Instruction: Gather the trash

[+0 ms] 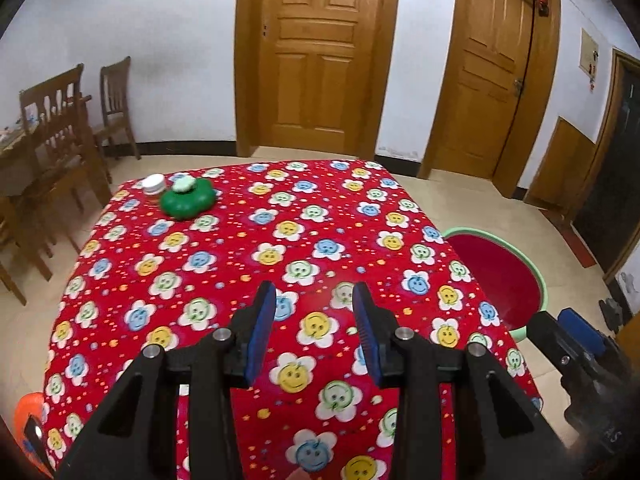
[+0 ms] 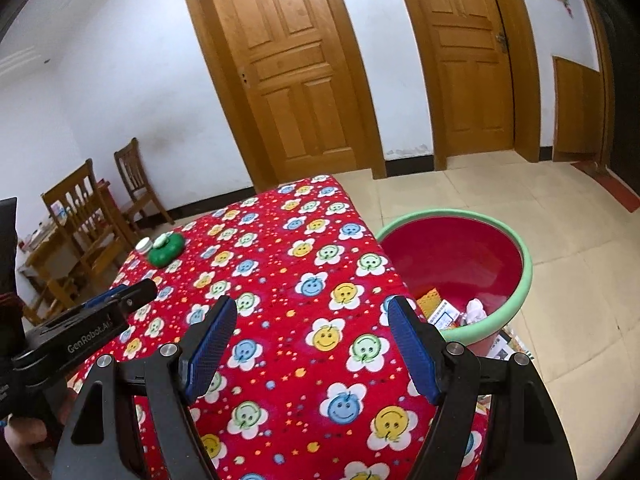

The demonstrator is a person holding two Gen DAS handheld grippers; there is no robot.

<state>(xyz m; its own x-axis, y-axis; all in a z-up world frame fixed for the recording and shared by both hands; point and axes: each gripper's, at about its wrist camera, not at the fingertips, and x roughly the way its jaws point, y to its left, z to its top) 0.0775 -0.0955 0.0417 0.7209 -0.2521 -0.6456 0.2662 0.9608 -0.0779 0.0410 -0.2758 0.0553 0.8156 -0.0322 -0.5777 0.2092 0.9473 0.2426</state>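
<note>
Red smiley tablecloth [image 1: 240, 248], both claws parted, trash in bin [image 2: 516, 240]

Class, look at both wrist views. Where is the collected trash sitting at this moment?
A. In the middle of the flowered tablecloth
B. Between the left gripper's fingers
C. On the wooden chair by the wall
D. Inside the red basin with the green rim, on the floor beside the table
D: the right wrist view shows paper scraps and packaging lying in the bottom of the red basin beside the table, while the left gripper and the right gripper are both open and empty.
</note>
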